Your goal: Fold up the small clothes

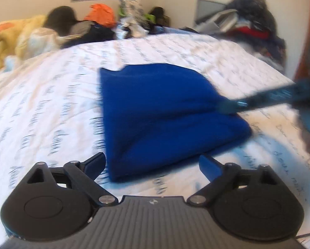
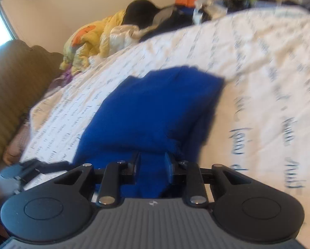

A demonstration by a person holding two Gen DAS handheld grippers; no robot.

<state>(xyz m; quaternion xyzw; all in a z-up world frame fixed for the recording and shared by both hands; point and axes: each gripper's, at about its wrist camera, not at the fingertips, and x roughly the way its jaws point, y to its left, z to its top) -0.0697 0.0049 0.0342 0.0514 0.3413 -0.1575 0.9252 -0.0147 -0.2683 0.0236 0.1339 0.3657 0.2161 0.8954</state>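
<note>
A folded blue cloth (image 1: 155, 108) lies on the white bed sheet with printed writing (image 1: 51, 103). My left gripper (image 1: 151, 162) is open wide at the cloth's near edge, one finger on each side, and the pads do not press on it. From the right, my right gripper (image 1: 236, 104) reaches in and pinches the cloth's right edge, which rises in a ridge toward it. In the right wrist view the blue cloth (image 2: 155, 108) fills the narrow gap of the right gripper (image 2: 151, 164), which is shut on it. The sheet (image 2: 258, 62) spreads out beyond.
Along the far side of the bed lie a yellow blanket (image 1: 20, 35), an orange item (image 1: 102, 13) and dark clothes (image 1: 61, 17). A heap of clothes (image 1: 248, 20) stands at the far right. A brown ribbed cushion (image 2: 11, 87) borders the bed's left.
</note>
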